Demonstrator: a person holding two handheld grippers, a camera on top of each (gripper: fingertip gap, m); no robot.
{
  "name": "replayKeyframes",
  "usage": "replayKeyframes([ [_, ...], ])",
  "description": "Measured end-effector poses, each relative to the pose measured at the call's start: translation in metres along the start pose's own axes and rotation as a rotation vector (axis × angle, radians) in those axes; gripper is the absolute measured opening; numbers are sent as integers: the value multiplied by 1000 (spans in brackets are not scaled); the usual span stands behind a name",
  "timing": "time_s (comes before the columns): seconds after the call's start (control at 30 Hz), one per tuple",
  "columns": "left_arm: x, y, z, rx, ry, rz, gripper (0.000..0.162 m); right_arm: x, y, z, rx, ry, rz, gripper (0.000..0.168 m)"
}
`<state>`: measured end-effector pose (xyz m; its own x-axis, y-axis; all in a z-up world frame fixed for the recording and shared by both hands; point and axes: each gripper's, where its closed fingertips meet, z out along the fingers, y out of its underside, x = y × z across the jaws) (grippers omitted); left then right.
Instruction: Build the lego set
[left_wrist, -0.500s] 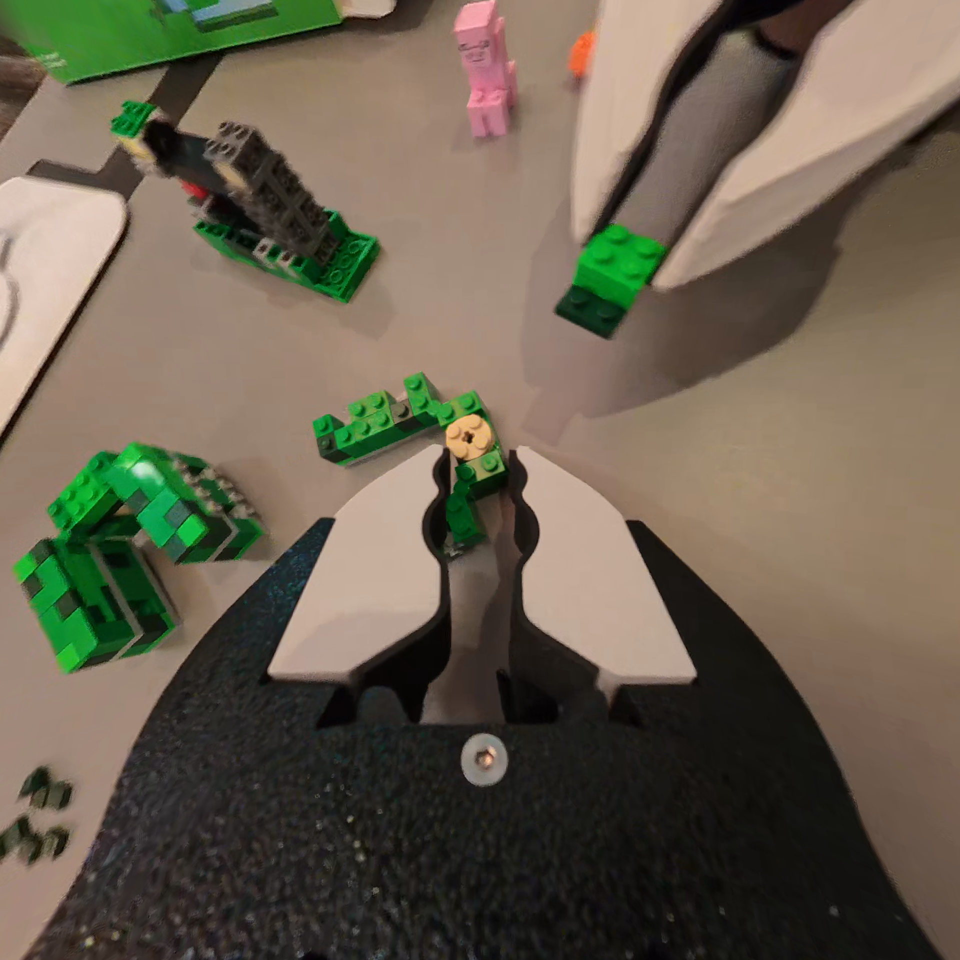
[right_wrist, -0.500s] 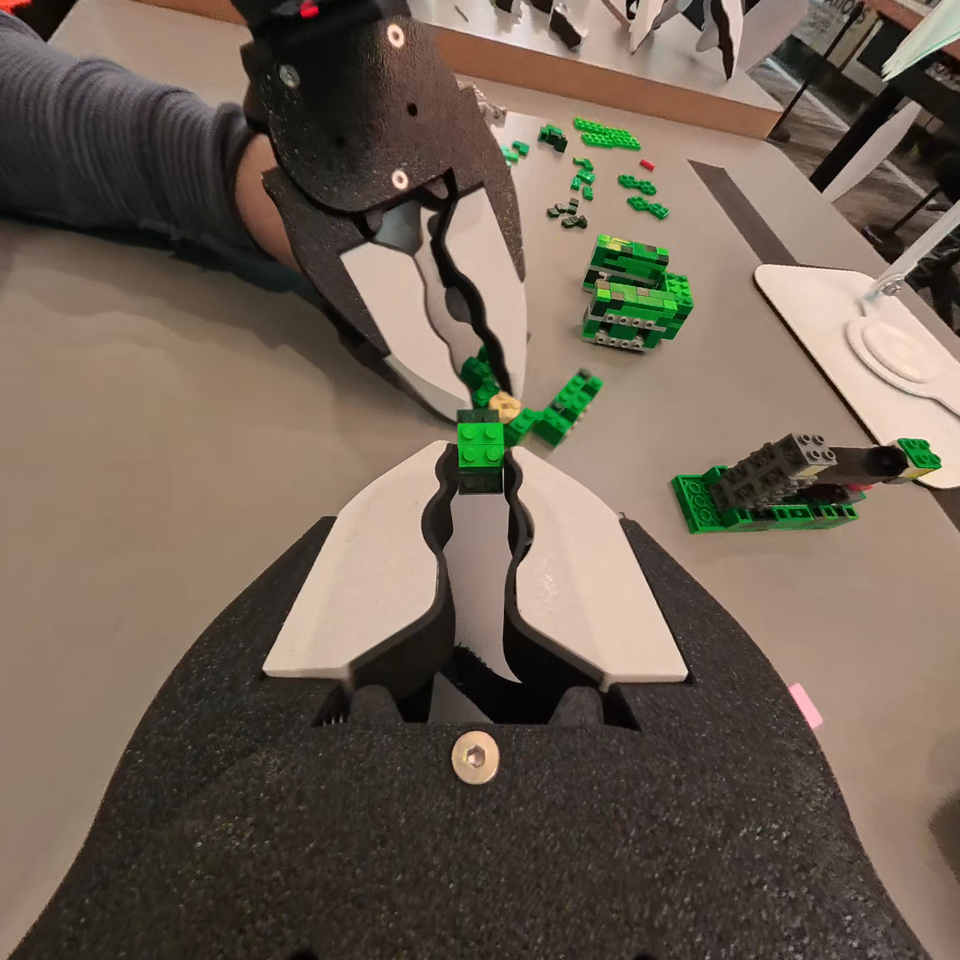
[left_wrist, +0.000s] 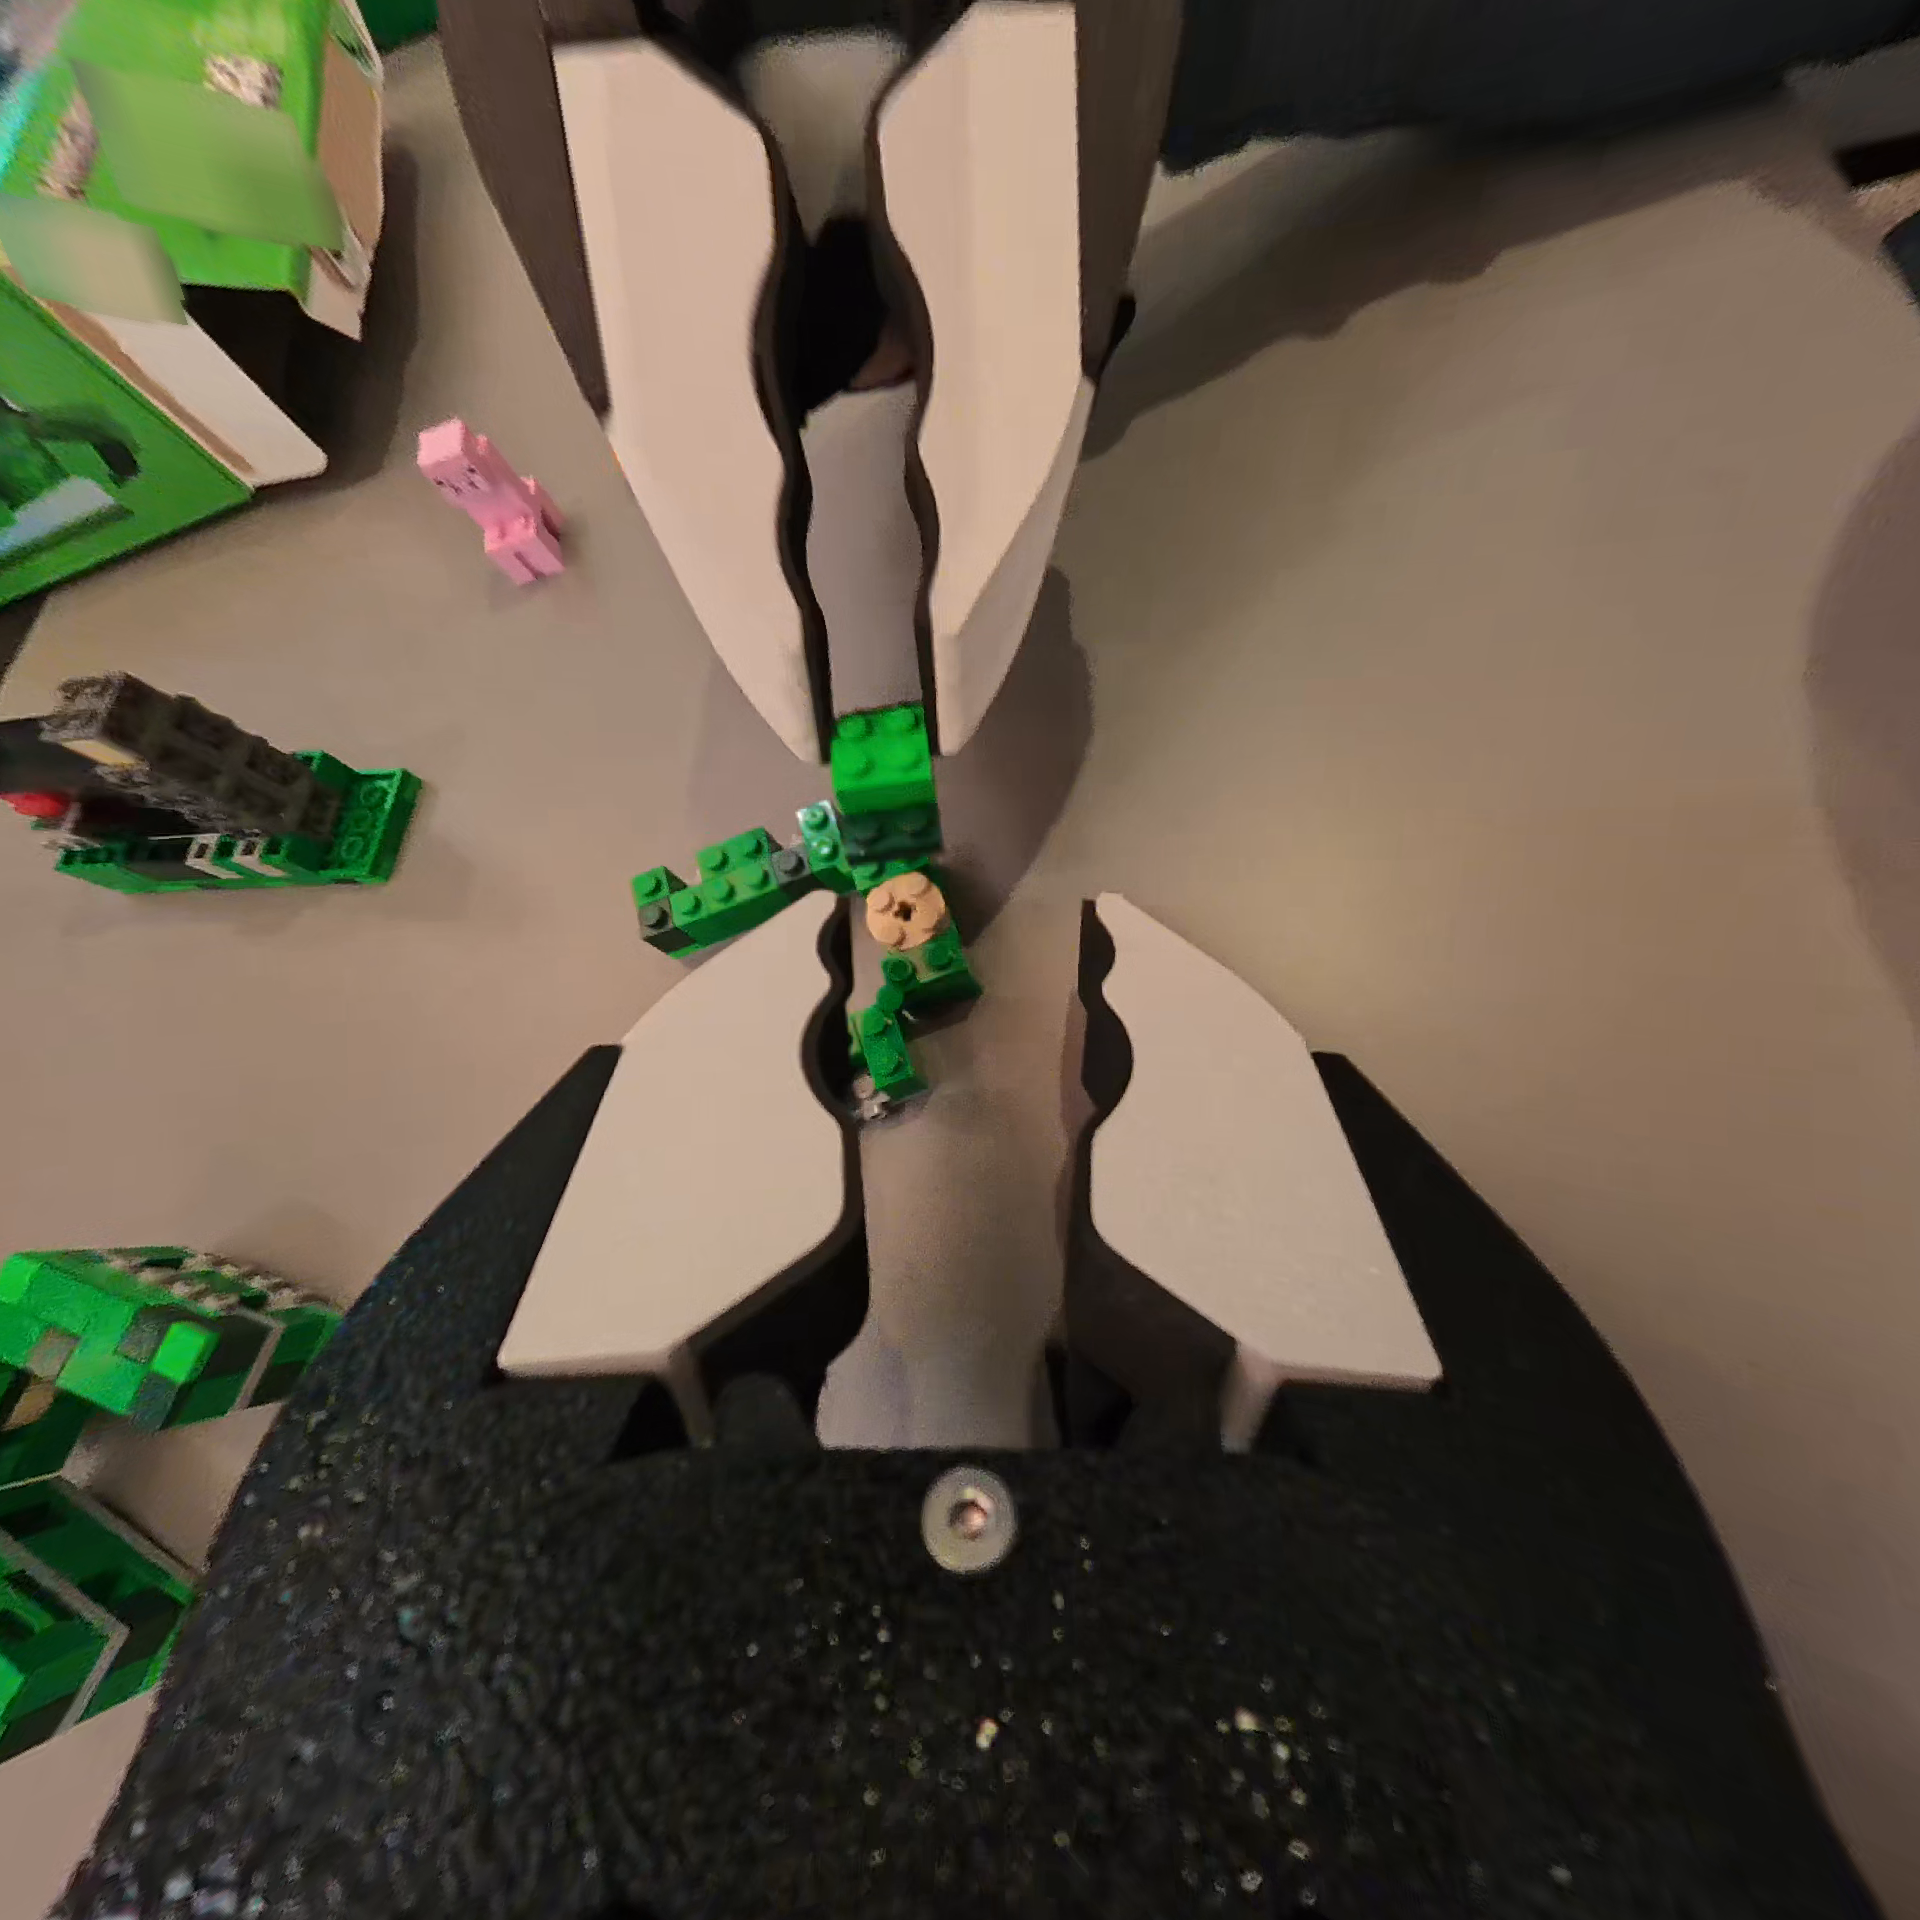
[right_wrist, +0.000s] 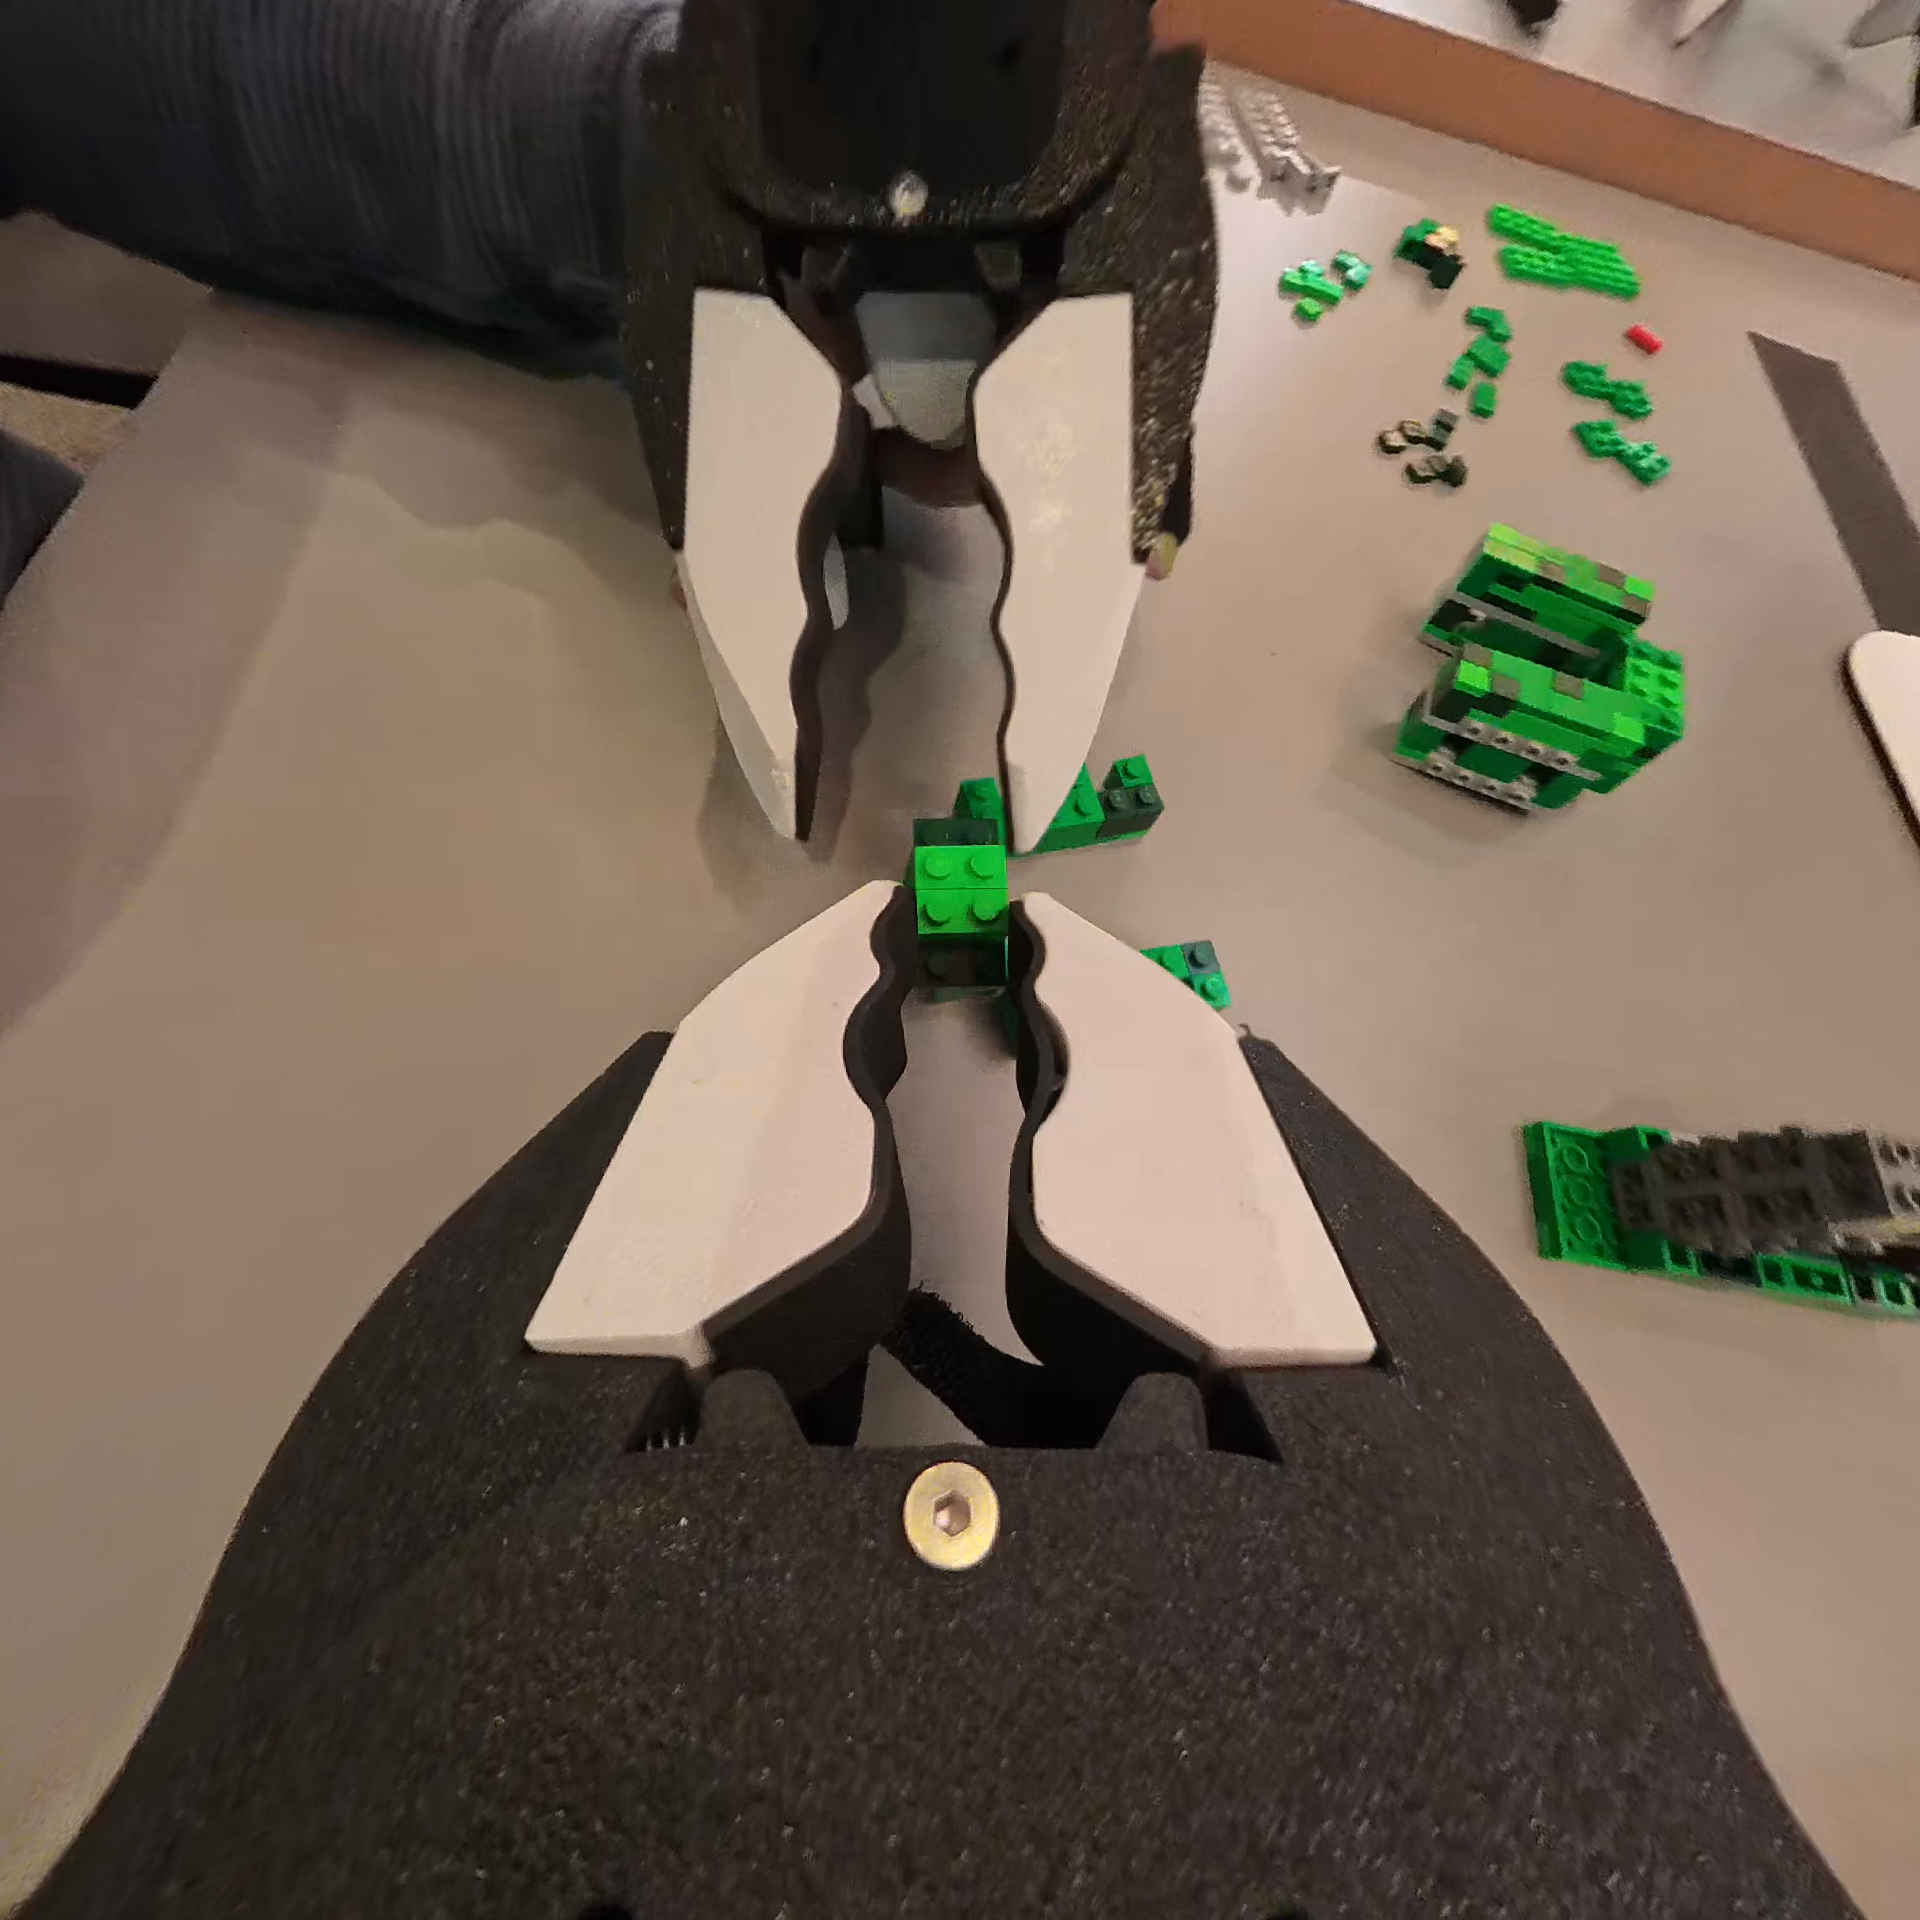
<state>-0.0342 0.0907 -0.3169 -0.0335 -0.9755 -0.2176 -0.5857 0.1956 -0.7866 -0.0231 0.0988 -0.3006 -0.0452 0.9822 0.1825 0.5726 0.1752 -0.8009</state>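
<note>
Lego assembly (left_wrist: 821, 894), a low green branching piece with a tan round stud, lies mid-table on the plain grey table (left_wrist: 1455, 831). Left gripper (left_wrist: 961, 914): jaws parted wide, straddling the assembly's near end, gripping nothing. Right gripper (right_wrist: 961, 914): jaws narrow, clamped on a green brick stack (right_wrist: 961, 909) set against the assembly's far end. Left of centre lie a grey-and-green build (left_wrist: 229, 821), a pink pig figure (left_wrist: 488, 499) and a green box (left_wrist: 114, 364); bare table lies to the right.
</note>
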Motion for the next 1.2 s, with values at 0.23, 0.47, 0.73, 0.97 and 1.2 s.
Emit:
replayKeyframes([
  [0.23,-11,3,-9,34,-55,-25,42,1,8,19,-118,-124,-39,16],
  [0.47,-12,0,-10,79,-46,-44,40,2,12,22,-155,-159,-65,16],
  [0.73,-10,2,-8,60,-39,-32,38,1,12,24,-157,-174,-77,16],
  [0.97,-11,2,-11,63,-49,-32,38,2,14,21,-175,-175,-78,16],
  [1.2,-8,3,-8,43,-41,-20,37,1,13,23,-184,-181,-86,16],
])
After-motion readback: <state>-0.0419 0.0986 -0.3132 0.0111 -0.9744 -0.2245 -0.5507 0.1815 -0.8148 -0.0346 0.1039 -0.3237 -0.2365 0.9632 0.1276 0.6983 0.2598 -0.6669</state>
